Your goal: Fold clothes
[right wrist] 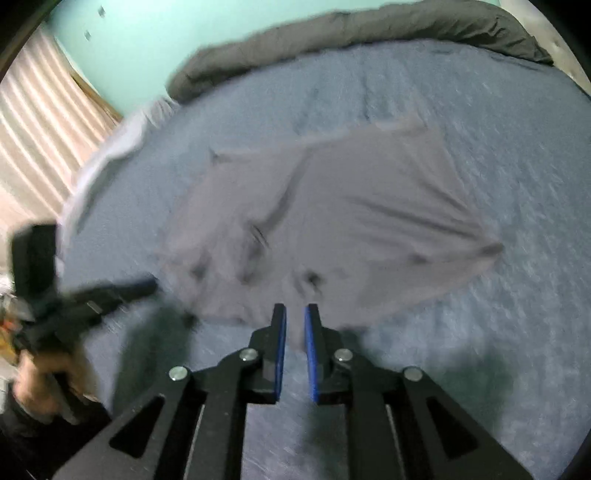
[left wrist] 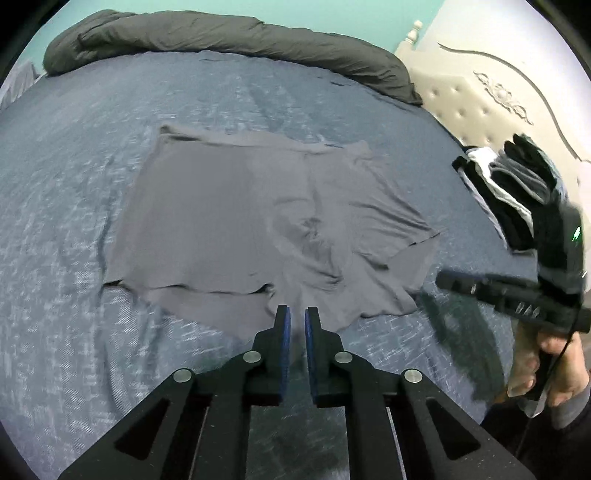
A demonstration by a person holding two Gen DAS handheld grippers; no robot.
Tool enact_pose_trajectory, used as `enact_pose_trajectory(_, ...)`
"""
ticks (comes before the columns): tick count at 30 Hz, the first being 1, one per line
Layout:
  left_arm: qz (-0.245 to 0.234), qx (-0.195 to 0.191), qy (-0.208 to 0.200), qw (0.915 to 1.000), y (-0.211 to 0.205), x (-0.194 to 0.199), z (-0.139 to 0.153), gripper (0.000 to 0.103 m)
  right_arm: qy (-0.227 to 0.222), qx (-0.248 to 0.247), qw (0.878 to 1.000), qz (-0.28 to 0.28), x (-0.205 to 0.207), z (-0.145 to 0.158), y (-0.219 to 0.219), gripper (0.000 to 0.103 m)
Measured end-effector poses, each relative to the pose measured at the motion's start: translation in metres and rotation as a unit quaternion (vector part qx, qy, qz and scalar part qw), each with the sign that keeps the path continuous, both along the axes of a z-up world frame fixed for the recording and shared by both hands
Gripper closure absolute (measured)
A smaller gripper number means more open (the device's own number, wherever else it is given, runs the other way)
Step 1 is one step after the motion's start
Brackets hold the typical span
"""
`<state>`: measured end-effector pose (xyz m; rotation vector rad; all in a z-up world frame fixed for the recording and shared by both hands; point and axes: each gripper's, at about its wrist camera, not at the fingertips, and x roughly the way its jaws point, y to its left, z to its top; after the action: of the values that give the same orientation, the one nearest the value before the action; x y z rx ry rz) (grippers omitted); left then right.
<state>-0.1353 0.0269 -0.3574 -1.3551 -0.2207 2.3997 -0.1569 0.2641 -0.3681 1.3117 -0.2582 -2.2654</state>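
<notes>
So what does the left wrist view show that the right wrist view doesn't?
Only the left wrist view: a stack of folded clothes at the bed's edge, the cream tufted headboard, and the right gripper. Only the right wrist view: a pale striped curtain and the left gripper. Both: the grey garment spread on the blue bedsheet, the rolled dark duvet, the teal wall; nothing between either gripper's jaws.

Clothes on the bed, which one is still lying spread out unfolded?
The grey garment mid-bed, flat and wrinkled; the dark and white clothes near the headboard sit stacked.
</notes>
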Motion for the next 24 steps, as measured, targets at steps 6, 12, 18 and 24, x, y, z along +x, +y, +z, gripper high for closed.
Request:
enact_pose_trajectory(6, -0.007, -0.024, -0.035, 0.9991, 0.018, -0.014, -0.031, 0.094, -0.005, 0.025, 0.999, 0.036, -0.010, -0.022, -0.037, 0.094)
enact_pose_trajectory(12, 0.024, 0.002, -0.056, 0.9981, -0.012, -0.004, -0.028, 0.094, -0.063, 0.022, 0.998, 0.021, -0.011, -0.049, -0.026, 0.093)
enact_pose_trajectory(18, 0.130, -0.006, -0.017, 0.9913, -0.083, -0.009, -0.004, 0.060, -0.025, -0.043, 0.998, -0.034, -0.017, -0.024, 0.007, 0.093)
enact_pose_trajectory(24, 0.187, -0.004, -0.038, 0.9815, -0.123, -0.022, -0.023, 0.060, -0.028, -0.045, 0.996, -0.073, -0.026, -0.032, 0.022, 0.093)
